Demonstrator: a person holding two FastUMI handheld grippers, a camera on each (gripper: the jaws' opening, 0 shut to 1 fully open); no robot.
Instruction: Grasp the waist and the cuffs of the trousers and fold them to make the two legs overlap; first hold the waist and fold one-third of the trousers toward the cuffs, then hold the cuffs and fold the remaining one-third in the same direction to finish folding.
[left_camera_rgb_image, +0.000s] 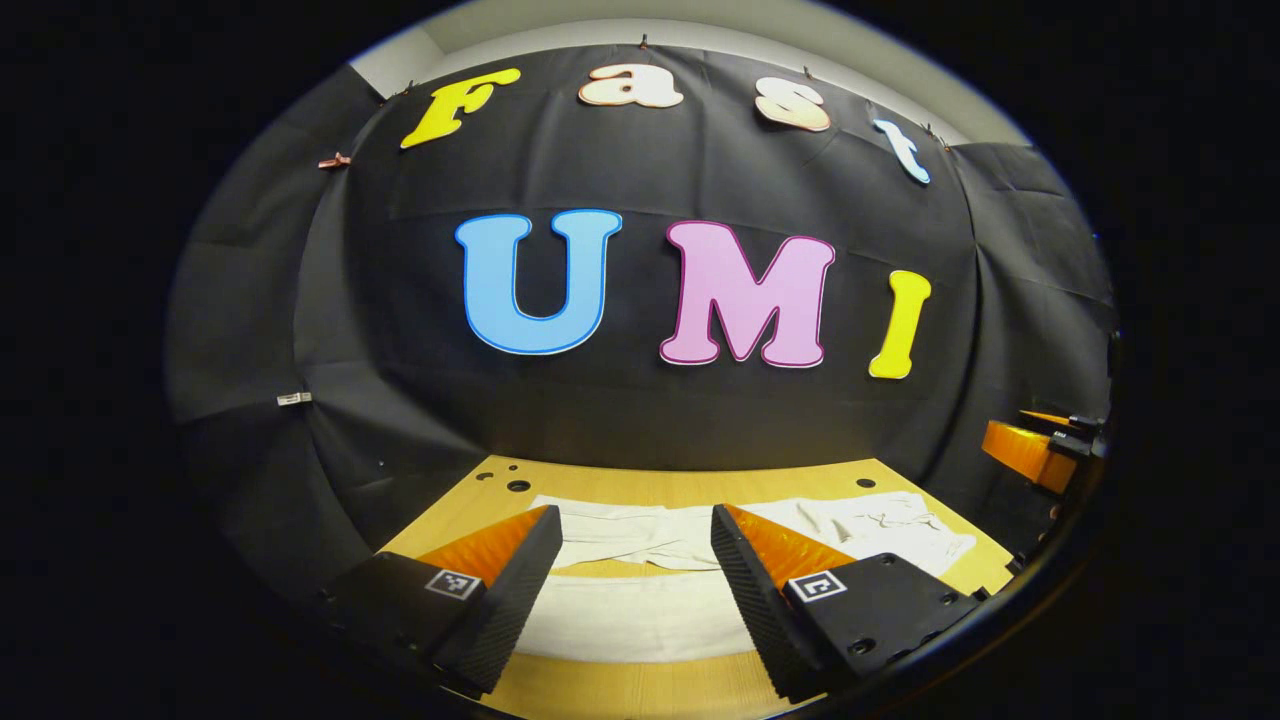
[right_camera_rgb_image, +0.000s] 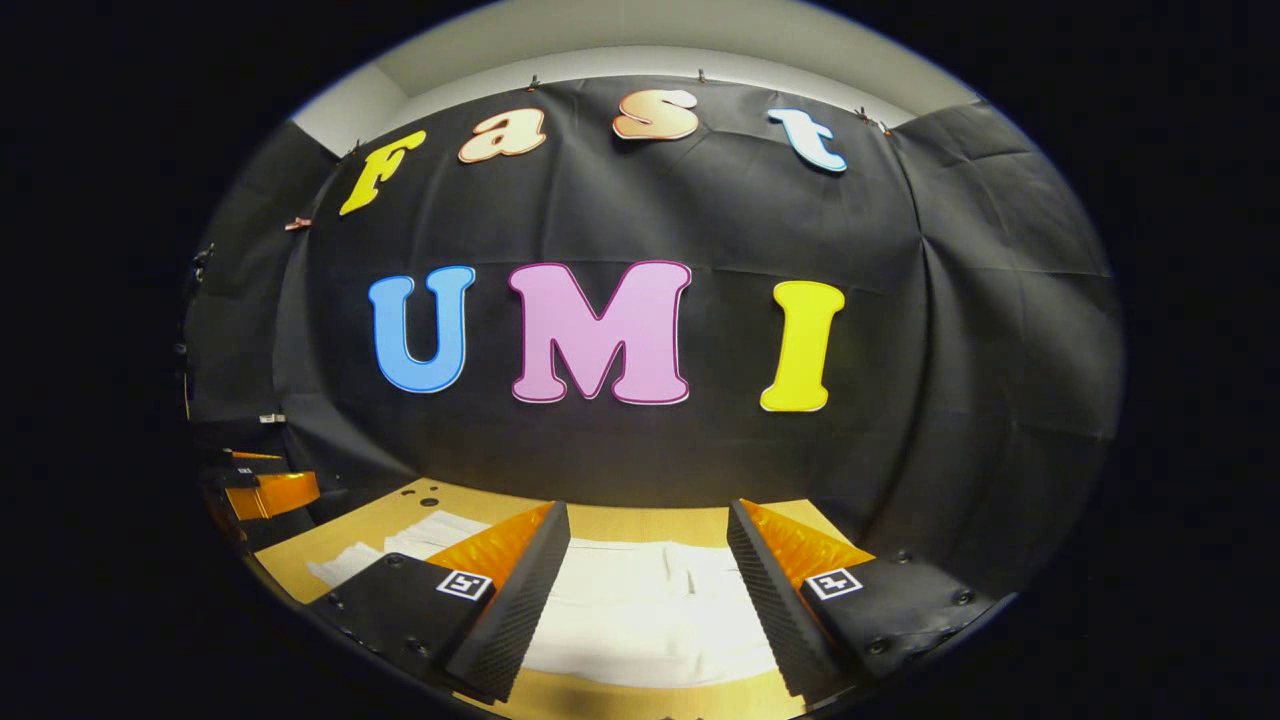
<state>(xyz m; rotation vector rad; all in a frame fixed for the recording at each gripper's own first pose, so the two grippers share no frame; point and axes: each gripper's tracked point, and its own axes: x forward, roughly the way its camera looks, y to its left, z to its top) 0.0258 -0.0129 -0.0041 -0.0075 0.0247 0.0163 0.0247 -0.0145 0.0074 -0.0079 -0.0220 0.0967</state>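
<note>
White trousers (left_camera_rgb_image: 640, 575) lie spread flat on the wooden table (left_camera_rgb_image: 620, 485), running left to right. In the left gripper view my left gripper (left_camera_rgb_image: 632, 540) hangs open above them, nothing between its fingers; one leg lies near, the other beyond, and the rumpled end (left_camera_rgb_image: 880, 525) lies to the right. The right gripper (left_camera_rgb_image: 1040, 445) shows at the far right edge. In the right gripper view my right gripper (right_camera_rgb_image: 648, 535) is open over the trousers (right_camera_rgb_image: 650, 610), with more cloth (right_camera_rgb_image: 400, 545) trailing left. The left gripper (right_camera_rgb_image: 262, 490) appears at the left edge there.
The table has small holes (left_camera_rgb_image: 518, 485) near its back left corner. The black booth wall (left_camera_rgb_image: 640, 400) rises straight behind the table's far edge. Bare wood (left_camera_rgb_image: 620, 690) shows in front of the trousers.
</note>
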